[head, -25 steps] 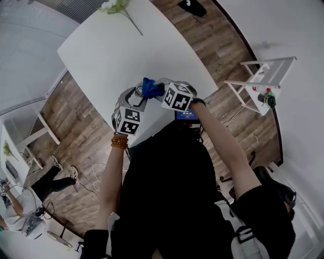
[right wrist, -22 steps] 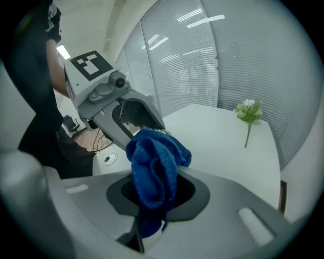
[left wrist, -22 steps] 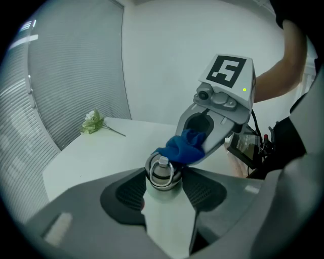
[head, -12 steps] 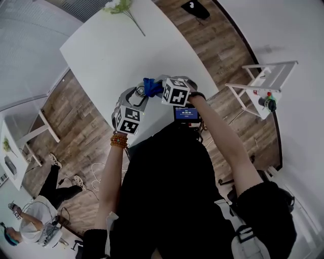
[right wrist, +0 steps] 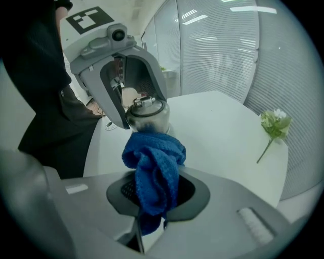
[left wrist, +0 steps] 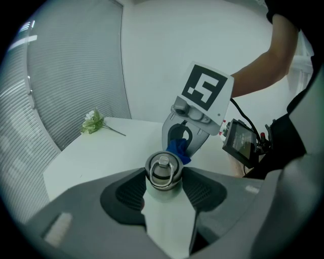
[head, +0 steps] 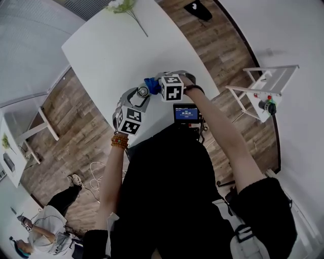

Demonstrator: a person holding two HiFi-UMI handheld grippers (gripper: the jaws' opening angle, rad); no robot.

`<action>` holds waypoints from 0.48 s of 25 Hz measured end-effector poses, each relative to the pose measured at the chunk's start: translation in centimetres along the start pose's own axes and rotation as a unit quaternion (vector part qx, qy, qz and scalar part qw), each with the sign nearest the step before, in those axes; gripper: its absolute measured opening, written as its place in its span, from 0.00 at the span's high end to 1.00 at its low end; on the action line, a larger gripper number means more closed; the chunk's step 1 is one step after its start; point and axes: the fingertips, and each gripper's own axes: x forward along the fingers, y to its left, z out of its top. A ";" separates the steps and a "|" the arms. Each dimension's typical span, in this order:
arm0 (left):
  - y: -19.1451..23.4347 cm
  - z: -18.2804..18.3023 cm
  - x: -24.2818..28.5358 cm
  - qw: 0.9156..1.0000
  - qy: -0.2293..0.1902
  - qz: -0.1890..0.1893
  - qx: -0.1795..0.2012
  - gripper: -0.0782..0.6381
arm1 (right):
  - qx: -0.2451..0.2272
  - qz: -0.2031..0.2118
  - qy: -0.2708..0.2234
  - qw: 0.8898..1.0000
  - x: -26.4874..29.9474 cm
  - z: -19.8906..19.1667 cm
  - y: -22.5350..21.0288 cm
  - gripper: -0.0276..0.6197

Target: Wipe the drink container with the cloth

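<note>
My left gripper (head: 140, 97) is shut on the drink container (left wrist: 167, 222), a white bottle held upright. Its steel cap (left wrist: 163, 172) with a ring handle stands up between the jaws (head: 143, 91). My right gripper (right wrist: 154, 189) is shut on a bunched blue cloth (right wrist: 154, 172). The cloth (head: 151, 84) presses against the far side of the cap (right wrist: 147, 115). In the left gripper view the cloth (left wrist: 178, 148) shows just behind the cap, with the right gripper (left wrist: 185, 136) above it. Both grippers hover over the near edge of the white table (head: 116, 50).
A flower sprig (head: 124, 7) lies at the table's far end. A small screen (head: 186, 112) hangs at the person's chest. A white rack (head: 263, 81) stands on the wooden floor to the right. Another person (head: 45, 227) crouches at the lower left.
My right gripper has rolled and come down, bringing the cloth from over the bottle to the side of its cap, which now shows. The left gripper has stayed still.
</note>
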 end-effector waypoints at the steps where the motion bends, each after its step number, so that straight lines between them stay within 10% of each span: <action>1: 0.0 0.0 0.0 1.000 0.000 0.000 0.000 0.42 | -0.003 0.003 0.004 1.000 0.4 -0.2 0.0 0.82; 12: -0.1 0.0 0.1 1.000 -0.003 0.000 -0.006 0.41 | -0.052 -0.006 0.065 0.996 3.1 -1.6 0.5 0.82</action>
